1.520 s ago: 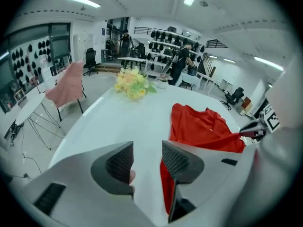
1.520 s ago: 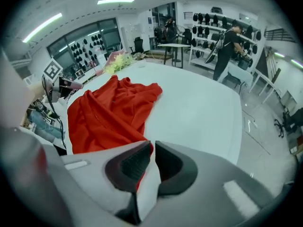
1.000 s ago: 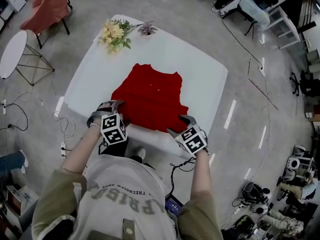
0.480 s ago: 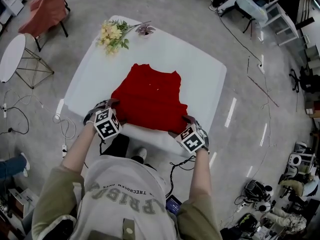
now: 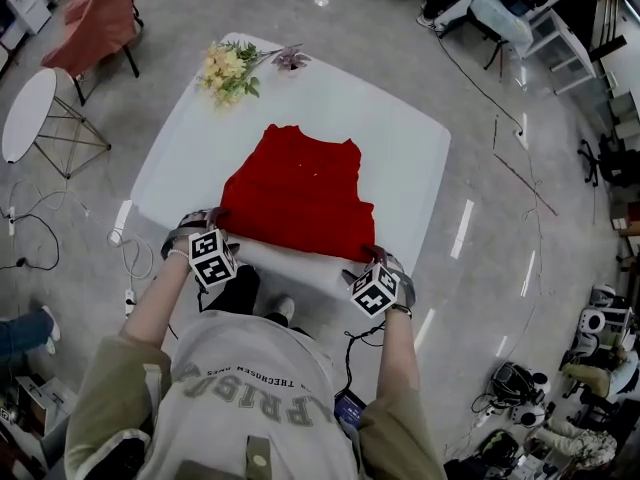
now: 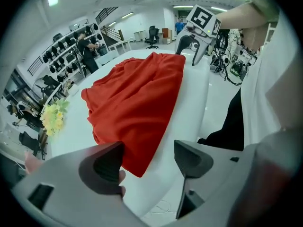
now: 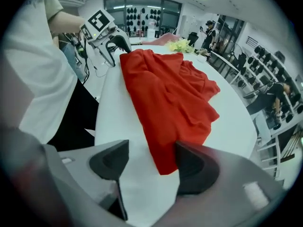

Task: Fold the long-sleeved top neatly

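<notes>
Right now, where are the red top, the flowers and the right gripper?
red top (image 5: 300, 193), head view, middle of the cloth.
flowers (image 5: 226, 65), head view, the yellow blooms.
right gripper (image 7: 152, 150), right gripper view, midway between its open jaws.

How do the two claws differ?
The left claw is at the red top's near-left corner, the right claw at its near-right. Cloth lies beside the left claw's left pad, the right claw's right pad. The right claw's jaws have just been closing. Both are open, cloth between, unclamped.
</notes>
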{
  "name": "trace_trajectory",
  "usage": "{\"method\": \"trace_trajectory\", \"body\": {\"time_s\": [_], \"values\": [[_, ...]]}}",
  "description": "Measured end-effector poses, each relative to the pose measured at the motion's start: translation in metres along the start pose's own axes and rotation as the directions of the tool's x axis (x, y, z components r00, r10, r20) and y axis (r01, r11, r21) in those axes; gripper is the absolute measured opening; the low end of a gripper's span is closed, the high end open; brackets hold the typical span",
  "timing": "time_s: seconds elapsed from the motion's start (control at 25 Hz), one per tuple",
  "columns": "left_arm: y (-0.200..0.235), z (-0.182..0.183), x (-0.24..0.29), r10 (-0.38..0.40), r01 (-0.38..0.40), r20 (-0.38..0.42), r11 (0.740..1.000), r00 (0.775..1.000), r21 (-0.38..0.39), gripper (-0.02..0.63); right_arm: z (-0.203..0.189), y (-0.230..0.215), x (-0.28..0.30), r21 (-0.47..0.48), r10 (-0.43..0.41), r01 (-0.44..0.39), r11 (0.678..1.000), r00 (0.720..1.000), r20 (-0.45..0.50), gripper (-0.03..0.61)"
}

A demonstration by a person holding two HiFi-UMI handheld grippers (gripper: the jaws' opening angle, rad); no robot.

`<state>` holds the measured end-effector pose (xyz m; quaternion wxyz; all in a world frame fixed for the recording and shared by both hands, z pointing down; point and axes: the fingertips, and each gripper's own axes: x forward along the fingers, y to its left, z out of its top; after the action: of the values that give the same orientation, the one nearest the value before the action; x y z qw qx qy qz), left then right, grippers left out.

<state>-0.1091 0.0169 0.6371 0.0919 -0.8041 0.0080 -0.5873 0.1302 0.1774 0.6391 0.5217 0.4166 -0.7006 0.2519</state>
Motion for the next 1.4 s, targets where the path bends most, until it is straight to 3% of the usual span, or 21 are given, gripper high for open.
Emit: {"method": "trace_trajectory", "body": {"time_s": [0.08,0.12,0.16,0.32,0.64,0.76,0.88,1.0,1.2,1.4], "values": [[0.002,0.000,0.001,0.003,-0.003,0.002,1.000,1.000,-0.014,0.335,-0.003,-0.009,0.002,-0.035,-0.048,0.047,0.998,0.999,-0.017,0.216],[0.005,0.000,0.000,0.023,-0.023,0.012,0.999,1.000,-0.024,0.296,-0.004,-0.012,0.002,-0.043,-0.061,0.060,0.997,0.998,-0.021,0.166],[0.008,0.001,0.000,0.049,-0.048,0.025,0.998,0.998,-0.031,0.151,-0.005,-0.013,0.003,-0.049,-0.064,0.063,0.997,0.998,-0.023,0.163],[0.005,0.002,-0.007,0.058,-0.055,0.054,0.997,0.997,-0.054,0.064,-0.009,-0.005,0.000,-0.085,-0.053,0.051,0.995,0.998,-0.024,0.080],[-0.061,-0.007,-0.063,-0.048,0.057,0.104,0.994,0.993,-0.091,0.052,-0.031,0.046,-0.072,-0.107,0.086,-0.079,0.991,0.994,0.064,0.048],[-0.100,-0.017,-0.077,-0.113,0.121,0.078,0.987,0.991,-0.107,0.052,-0.046,0.072,-0.089,-0.167,0.162,-0.154,0.974,0.986,0.032,0.048],[-0.118,-0.020,-0.080,-0.108,0.117,0.078,0.986,0.991,-0.121,0.052,-0.054,0.080,-0.090,-0.208,0.224,-0.217,0.954,0.975,0.009,0.047],[-0.102,-0.011,-0.088,-0.040,0.061,0.122,0.983,0.992,-0.174,0.052,-0.041,0.063,-0.100,-0.197,0.247,-0.231,0.953,0.967,0.060,0.046],[-0.027,0.016,-0.104,0.064,-0.015,0.197,0.971,0.978,-0.240,0.052,0.002,-0.002,-0.118,-0.177,0.201,-0.176,0.968,0.971,0.131,0.046],[0.053,0.037,-0.080,0.102,-0.045,0.180,0.955,0.978,-0.295,0.054,0.045,-0.077,-0.101,-0.103,0.130,-0.117,0.988,0.984,0.124,0.046]]}}
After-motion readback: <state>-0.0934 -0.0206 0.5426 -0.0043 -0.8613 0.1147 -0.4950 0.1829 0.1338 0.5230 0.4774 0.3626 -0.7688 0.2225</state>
